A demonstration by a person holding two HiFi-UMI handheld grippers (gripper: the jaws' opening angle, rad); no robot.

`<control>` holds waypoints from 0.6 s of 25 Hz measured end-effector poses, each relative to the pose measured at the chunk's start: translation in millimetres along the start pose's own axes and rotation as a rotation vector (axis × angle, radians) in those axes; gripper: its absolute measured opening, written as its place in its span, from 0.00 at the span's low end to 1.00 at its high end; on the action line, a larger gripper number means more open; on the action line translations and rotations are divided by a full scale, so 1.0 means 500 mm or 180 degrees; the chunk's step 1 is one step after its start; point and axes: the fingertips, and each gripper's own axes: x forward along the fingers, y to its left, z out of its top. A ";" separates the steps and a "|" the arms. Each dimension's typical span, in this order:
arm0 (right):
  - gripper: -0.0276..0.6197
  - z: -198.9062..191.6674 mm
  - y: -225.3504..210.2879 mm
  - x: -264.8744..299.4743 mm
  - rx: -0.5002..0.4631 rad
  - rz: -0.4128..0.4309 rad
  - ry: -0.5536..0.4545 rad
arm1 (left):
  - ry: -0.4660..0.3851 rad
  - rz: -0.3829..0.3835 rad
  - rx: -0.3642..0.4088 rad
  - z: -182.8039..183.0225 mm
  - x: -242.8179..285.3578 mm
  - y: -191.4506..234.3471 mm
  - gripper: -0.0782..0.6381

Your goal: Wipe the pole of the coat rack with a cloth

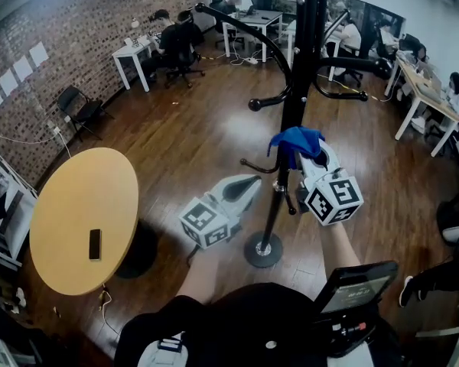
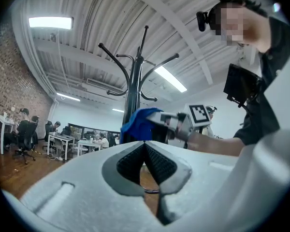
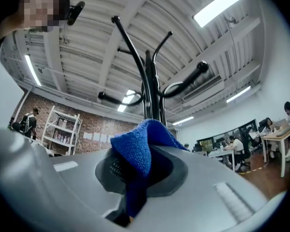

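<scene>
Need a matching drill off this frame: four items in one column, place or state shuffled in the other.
1. cloth
2. left gripper
3. phone
4. pole

A. lying on the round table
B. black, upright
C. shut, empty
D. clamped in the right gripper

Pairs: 1-D, 2-C, 3-A, 4-B
</scene>
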 end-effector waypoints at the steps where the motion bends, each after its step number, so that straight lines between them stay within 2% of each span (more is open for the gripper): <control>1: 0.08 -0.047 -0.001 -0.010 0.0070 -0.0004 0.0180 | 0.0006 -0.0003 -0.0005 -0.001 0.000 0.000 0.10; 5: 0.08 -0.244 -0.003 -0.046 0.0315 0.0045 0.1066 | 0.0004 -0.0002 -0.0029 -0.001 0.002 0.002 0.10; 8: 0.08 -0.363 -0.003 -0.087 0.0523 0.0045 0.1764 | 0.0017 0.0010 -0.0048 -0.004 0.001 0.002 0.10; 10: 0.08 -0.392 0.005 -0.122 0.0768 0.0091 0.2052 | 0.0043 0.0023 -0.0063 -0.010 -0.003 0.000 0.10; 15: 0.08 -0.358 0.042 -0.177 0.1069 0.0420 0.2320 | 0.0079 0.0083 -0.0079 -0.019 -0.022 0.007 0.10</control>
